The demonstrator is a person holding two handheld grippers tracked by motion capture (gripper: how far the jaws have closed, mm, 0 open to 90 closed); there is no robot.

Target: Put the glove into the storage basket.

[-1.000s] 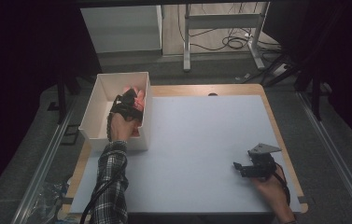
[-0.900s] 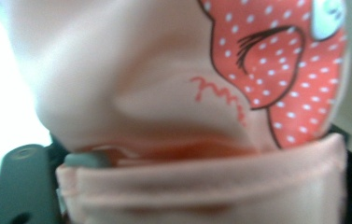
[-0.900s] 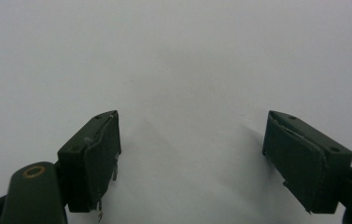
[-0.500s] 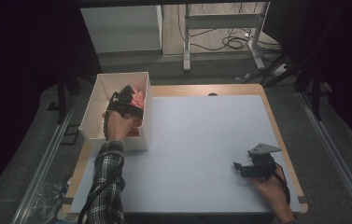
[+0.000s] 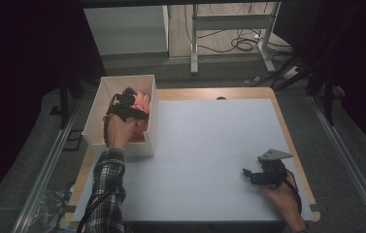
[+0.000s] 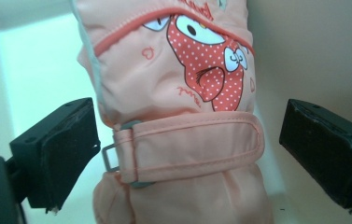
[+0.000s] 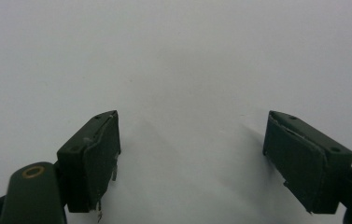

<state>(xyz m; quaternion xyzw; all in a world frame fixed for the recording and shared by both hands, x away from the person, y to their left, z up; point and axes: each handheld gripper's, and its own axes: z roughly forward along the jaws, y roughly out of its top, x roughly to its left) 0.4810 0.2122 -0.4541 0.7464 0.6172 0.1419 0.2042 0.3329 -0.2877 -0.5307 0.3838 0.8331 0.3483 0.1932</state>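
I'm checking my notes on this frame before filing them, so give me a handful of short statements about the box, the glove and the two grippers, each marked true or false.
1. The peach padded glove with a red owl print lies in the white open-topped box. True.
2. The left gripper clamps the glove. False: its jaws have just been opening and stand apart from the glove between them.
3. The right gripper holds a second glove. False: its open jaws are empty over the pale tabletop.
4. The box stands at the table's left edge. True.
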